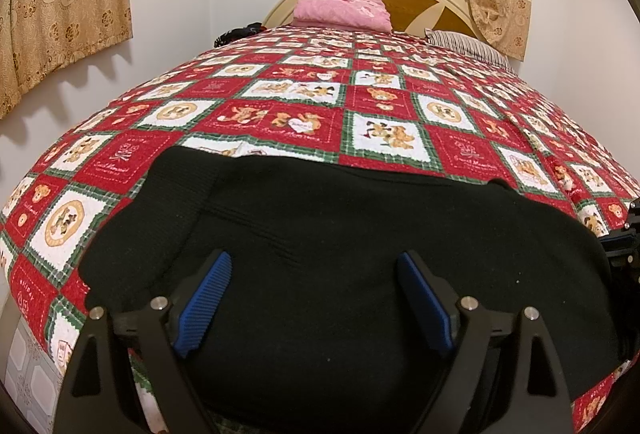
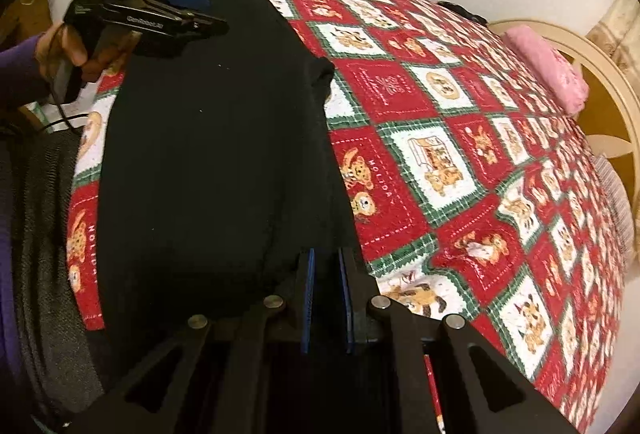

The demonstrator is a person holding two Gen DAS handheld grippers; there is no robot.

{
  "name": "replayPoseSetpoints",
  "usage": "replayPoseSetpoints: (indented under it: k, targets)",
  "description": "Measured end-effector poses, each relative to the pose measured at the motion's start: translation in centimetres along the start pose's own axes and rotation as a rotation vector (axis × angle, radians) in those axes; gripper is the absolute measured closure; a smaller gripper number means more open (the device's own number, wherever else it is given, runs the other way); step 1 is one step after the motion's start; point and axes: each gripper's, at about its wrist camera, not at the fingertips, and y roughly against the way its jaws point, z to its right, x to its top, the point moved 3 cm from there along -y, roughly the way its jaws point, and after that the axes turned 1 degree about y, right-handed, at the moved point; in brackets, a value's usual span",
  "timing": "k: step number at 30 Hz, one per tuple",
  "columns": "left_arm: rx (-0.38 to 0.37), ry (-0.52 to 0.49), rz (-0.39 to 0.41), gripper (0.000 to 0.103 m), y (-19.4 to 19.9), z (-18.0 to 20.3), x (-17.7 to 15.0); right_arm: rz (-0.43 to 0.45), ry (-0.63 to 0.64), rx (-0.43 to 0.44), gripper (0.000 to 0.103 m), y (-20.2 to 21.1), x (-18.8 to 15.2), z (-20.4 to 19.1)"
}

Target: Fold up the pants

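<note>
1. While the black pants (image 1: 340,234) lay spread on the bed's red patchwork quilt (image 1: 280,105), close to the near edge, the left claw (image 1: 316,298) hovered just above them with its blue pads (image 1: 204,298) wide apart and nothing between them.
2. Seen from the right wrist camera, that left claw (image 2: 176,15) sat over the far end of the pants (image 2: 208,137), held in the person's hand (image 2: 72,53); whether it touched the cloth could not be told.
3. Nearer the middle, the pants looked already doubled, with one thick layered edge running along the side toward the headboard (image 2: 612,105), so the step in hand seemed to be a later fold, bringing one end over the other.
4. At the right end, the right claw (image 2: 328,298) had its pads narrowed to a slim gap at the edge of the cloth; dark fabric seemed to sit between them, but a firm grip could not be confirmed.
5. The next move probably called for the left claw to drop and pinch all layers at its end, then for both claws to lift together and carry the cloth across evenly, lest the layers slip apart.
6. Far to the right, a pink bundle (image 2: 548,69) rested near the headboard, well apart from the work.
</note>
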Motion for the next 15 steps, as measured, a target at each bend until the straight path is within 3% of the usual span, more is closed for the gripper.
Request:
replayPoseSetpoints:
  k: [3, 7, 15]
  targets:
    - [0.001, -0.001, -0.001, 0.014, -0.1, 0.1, 0.0, -0.006, -0.015, 0.031, 0.091, -0.2, 0.0, 0.2]
    - [0.0, -0.001, 0.0, 0.014, 0.0, 0.0, 0.0, -0.036, -0.139, 0.103, 0.094, -0.4, -0.1, 1.5]
    - [-0.002, -0.002, 0.002, 0.013, -0.1, 0.1, 0.0, 0.004, -0.232, -0.081, 0.098, 1.0, -0.2, 1.2]
